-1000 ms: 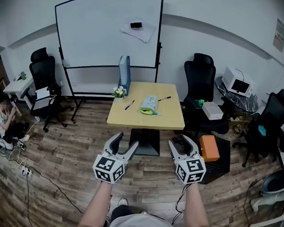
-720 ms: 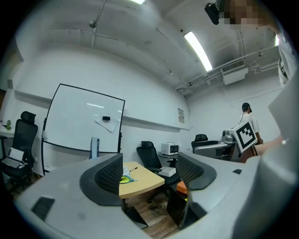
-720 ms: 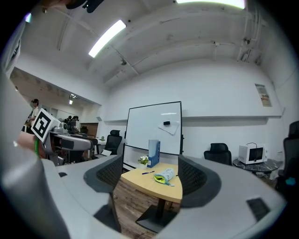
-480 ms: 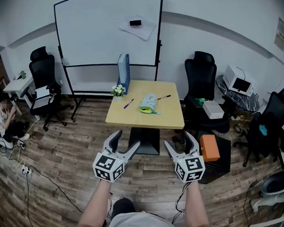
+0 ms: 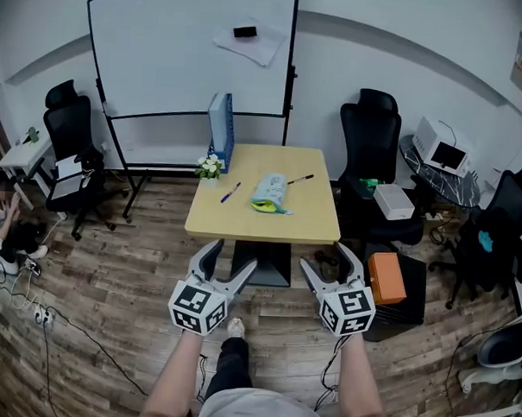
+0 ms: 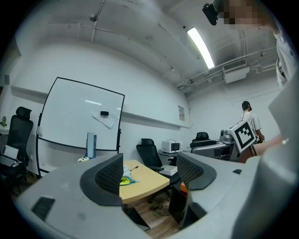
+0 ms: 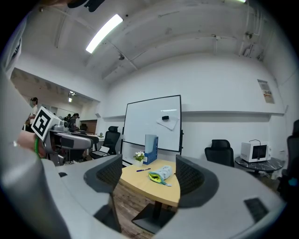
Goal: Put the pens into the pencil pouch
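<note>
Pens lay loose on a light wooden table [image 5: 243,218] in an office, seen from a head camera looking steeply down. A blue pen [image 5: 231,192] rested at 9 o'clock of the pencil pouch [image 5: 268,193], just beside it but apart. A black pen [image 5: 301,179] rested at 1 o'clock of the pouch, near the table's far right edge. The pouch, pale with a yellow-green opening, lay near the middle of the tabletop. Neither pen was inside it.

A person stood back from the table, which was at 12 o'clock, well apart from both tools. The left gripper [image 5: 233,254] was released. Its jaws had just been opening and stood wide, with nothing between the pads. The right gripper [image 5: 324,256] was also released, jaws spread and empty. Through each pair of jaws the distant table and pouch showed. Both grippers pointed roughly level towards the table.

On the table's far left corner stood a blue file holder [image 5: 219,131] and a small bunch of white flowers [image 5: 209,166]. A whiteboard [image 5: 190,53] stood behind, at 11 o'clock. A black office chair [image 5: 372,135] stood at 1 o'clock, and an orange box [image 5: 385,276] sat on the wooden floor at 3 o'clock of the right gripper.
</note>
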Available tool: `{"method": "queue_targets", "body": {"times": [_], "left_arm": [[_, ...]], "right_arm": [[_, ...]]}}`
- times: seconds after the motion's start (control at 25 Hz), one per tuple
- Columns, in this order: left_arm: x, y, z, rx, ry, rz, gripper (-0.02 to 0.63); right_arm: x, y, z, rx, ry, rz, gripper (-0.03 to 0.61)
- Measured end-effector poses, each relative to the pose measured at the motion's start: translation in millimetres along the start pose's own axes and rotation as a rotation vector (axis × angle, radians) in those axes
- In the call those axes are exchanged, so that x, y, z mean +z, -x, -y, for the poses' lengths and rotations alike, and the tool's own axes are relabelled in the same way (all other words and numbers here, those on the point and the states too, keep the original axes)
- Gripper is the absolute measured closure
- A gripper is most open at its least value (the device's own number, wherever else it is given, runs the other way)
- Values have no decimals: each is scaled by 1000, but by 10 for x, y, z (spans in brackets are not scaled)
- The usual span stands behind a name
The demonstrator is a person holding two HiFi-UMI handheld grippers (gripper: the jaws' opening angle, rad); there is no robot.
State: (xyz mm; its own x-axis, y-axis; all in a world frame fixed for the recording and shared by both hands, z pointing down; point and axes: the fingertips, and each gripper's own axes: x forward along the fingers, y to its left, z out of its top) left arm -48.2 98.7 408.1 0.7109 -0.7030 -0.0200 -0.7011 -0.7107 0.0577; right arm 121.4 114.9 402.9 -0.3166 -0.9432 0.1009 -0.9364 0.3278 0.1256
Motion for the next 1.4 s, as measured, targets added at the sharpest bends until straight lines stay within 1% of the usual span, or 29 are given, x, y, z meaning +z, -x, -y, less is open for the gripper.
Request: {"method": "queue_targets", "body": {"times": [0.2,0.44,0.56,0.68,0.92,1.04,1.2,1.4], "left_arm": [[-36,-457,-394,-13,-19,-8,281],[-26,-1110,-979,-52,-15,-24,281],[-13,-1413,-1292,-70,-25,-30,282],[-14,-1683,-1587,-83,-15,-35,282],[21,-2136,-2072,-107,-21,-41,282],[71,-2289,-2244,-105,-25,-34,282],[126,-2451,-2372,-107,-31,-29,282],[173,-2600,-2478,-92,-33,-29,282]], "right_arm": [[-74,-541,196,-4,-3,-14,224],[-64,-1284,396,-12,15,-31,237],[-65,-1668,515,-29,9,-40,241],[-57,-2041,660,-59,0,-62,249],[63,-2649,885,-98,-7,-67,252],[129,-2862,969,-103,-2,-62,254],[183,-3049,1093,-110,3,-57,255],[225,-3250,1202,-93,4,-51,257]]}}
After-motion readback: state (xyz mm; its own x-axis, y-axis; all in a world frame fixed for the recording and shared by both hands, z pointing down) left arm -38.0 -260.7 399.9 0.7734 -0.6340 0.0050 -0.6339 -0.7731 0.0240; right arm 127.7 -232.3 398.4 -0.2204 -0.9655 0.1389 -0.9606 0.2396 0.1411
